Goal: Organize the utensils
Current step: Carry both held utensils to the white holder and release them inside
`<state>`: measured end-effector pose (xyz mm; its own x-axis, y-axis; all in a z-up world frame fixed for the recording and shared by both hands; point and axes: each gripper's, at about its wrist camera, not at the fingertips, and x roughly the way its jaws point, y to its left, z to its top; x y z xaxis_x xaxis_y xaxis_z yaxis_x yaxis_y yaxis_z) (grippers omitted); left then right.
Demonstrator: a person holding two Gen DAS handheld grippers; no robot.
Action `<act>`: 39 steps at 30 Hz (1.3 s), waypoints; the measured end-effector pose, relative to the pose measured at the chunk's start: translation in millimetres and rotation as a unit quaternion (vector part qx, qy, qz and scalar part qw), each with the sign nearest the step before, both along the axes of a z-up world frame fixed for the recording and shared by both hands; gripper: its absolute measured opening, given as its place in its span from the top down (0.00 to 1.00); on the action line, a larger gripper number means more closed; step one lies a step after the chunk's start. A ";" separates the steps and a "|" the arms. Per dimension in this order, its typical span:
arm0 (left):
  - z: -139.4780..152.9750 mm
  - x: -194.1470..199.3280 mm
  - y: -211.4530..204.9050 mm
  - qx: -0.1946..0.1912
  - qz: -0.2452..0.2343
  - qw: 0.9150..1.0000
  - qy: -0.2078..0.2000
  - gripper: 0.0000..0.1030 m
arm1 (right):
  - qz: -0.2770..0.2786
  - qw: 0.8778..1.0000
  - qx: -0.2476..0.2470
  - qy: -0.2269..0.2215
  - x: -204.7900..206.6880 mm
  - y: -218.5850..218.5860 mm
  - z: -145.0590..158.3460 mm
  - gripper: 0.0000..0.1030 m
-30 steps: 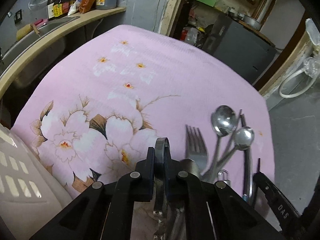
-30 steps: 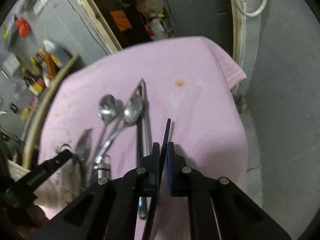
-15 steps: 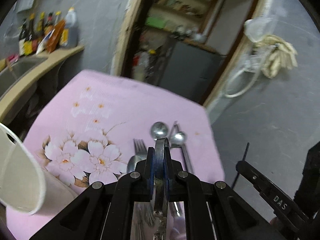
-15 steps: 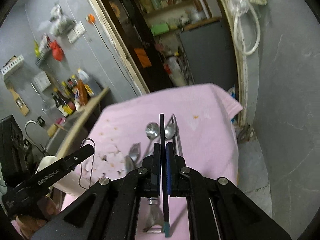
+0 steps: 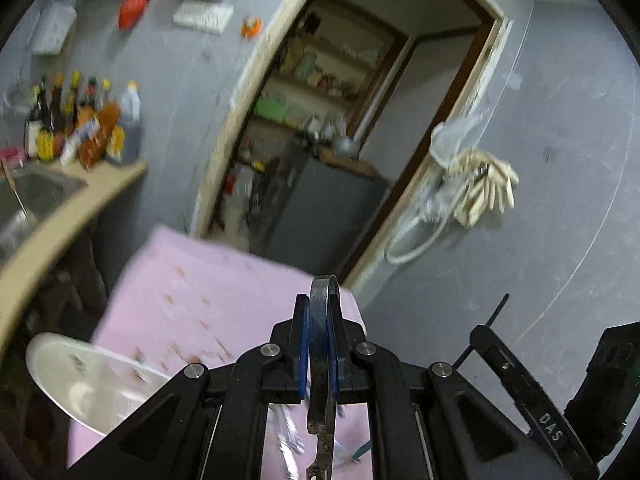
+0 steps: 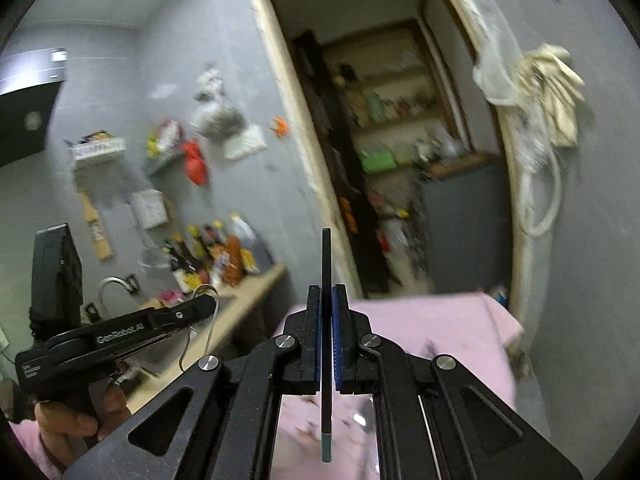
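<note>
Below both tools lies the pink-clothed worktop (image 5: 208,300); the white basket (image 5: 92,380), low to the left hand-held gripper's left, seems the likely goal, so carry level and release low. The left hand-held gripper (image 5: 319,344) is clamped on a looped metal utensil (image 5: 322,360); the right hand-held gripper (image 6: 327,340) pinches a thin black chopstick (image 6: 326,320) upright. Blur hides the remaining cutlery; the utensil's working end is cut off.

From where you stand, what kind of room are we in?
Most likely a plain home kitchen. A sink sits in a wooden counter with sauce bottles lined up on it, and the doorway behind opens onto what looks like pantry shelves.
</note>
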<state>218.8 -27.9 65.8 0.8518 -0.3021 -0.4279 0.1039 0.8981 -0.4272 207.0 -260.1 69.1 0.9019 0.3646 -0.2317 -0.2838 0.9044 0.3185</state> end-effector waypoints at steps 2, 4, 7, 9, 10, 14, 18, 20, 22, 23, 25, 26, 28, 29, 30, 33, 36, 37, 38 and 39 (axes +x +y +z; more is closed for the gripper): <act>13.4 -6.7 22.4 0.013 0.014 1.000 -0.022 0.92 | 0.016 1.000 0.000 -0.016 -0.9 20.5 7.3 0.96; 21.2 -10.5 47.2 0.024 0.032 0.999 -0.036 0.92 | 0.030 0.999 0.003 -0.028 3.1 40.8 11.7 0.96; 24.7 -12.5 78.4 0.029 0.053 0.997 -0.053 0.92 | 0.044 0.998 0.002 -0.043 3.9 70.7 12.8 0.96; 21.1 -11.1 101.7 0.036 0.069 0.995 -0.066 0.92 | 0.049 0.998 -0.006 -0.049 6.6 88.4 9.0 0.96; 19.8 -10.0 107.4 0.035 0.073 0.994 -0.070 0.92 | 0.052 0.997 -0.010 -0.050 7.4 96.2 5.0 0.96; 0.6 -2.2 137.3 0.022 0.092 0.992 -0.083 0.92 | 0.059 0.997 -0.033 -0.039 14.5 124.2 -12.6 0.96; -23.3 12.1 152.8 0.010 0.106 0.991 -0.076 0.92 | 0.059 0.997 -0.049 -0.025 19.4 137.5 -31.4 0.96; -33.5 17.1 156.4 0.011 0.108 0.991 -0.073 0.92 | 0.057 0.997 -0.056 -0.021 21.8 141.1 -41.2 0.96; -43.1 21.8 157.5 0.014 0.109 0.991 -0.073 0.92 | 0.056 0.996 -0.060 -0.016 25.2 144.5 -49.0 0.96; -48.4 24.7 157.9 0.016 0.109 0.991 -0.072 0.92 | 0.055 0.997 -0.061 -0.013 26.8 145.2 -54.3 0.96; -57.1 28.7 159.1 0.013 0.110 0.991 -0.071 0.92 | 0.055 0.996 -0.063 -0.006 30.4 147.3 -62.4 0.96; -60.4 30.5 159.3 0.011 0.111 0.991 -0.069 0.92 | 0.057 0.996 -0.064 -0.001 31.7 148.0 -67.2 0.96; -66.7 31.5 159.5 0.010 0.113 0.991 -0.068 0.92 | 0.061 0.996 -0.068 0.007 33.4 151.7 -74.3 0.96; -69.5 31.0 159.2 0.012 0.113 0.991 -0.068 0.92 | 0.063 0.996 -0.069 0.011 33.4 152.6 -77.5 0.96; -72.4 30.3 158.4 0.013 0.113 0.991 -0.067 0.92 | 0.065 0.995 -0.072 0.015 32.9 153.4 -81.7 0.96; -81.2 27.2 154.8 0.026 0.109 0.992 -0.060 0.92 | 0.071 0.995 -0.071 0.024 31.6 154.0 -88.8 0.95; -86.6 22.3 153.3 0.032 0.104 0.993 -0.048 0.91 | 0.077 0.994 -0.067 0.039 29.6 150.8 -95.1 0.95; -88.0 19.6 153.3 0.033 0.100 0.994 -0.041 0.91 | 0.079 0.994 -0.066 0.043 28.6 149.4 -96.7 0.94; -88.8 17.4 153.4 0.035 0.096 0.994 -0.035 0.91 | 0.081 0.994 -0.065 0.047 27.4 147.8 -97.8 0.90; -89.8 15.9 153.4 0.036 0.093 0.994 -0.032 0.90 | 0.082 0.993 -0.063 0.049 26.5 147.0 -98.3 0.87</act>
<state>234.7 125.6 -24.0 0.9162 -0.1062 -0.3864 -0.0431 0.9325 -0.3585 233.5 -113.1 -29.2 0.8039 0.4667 -0.3687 -0.4033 0.8833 0.2388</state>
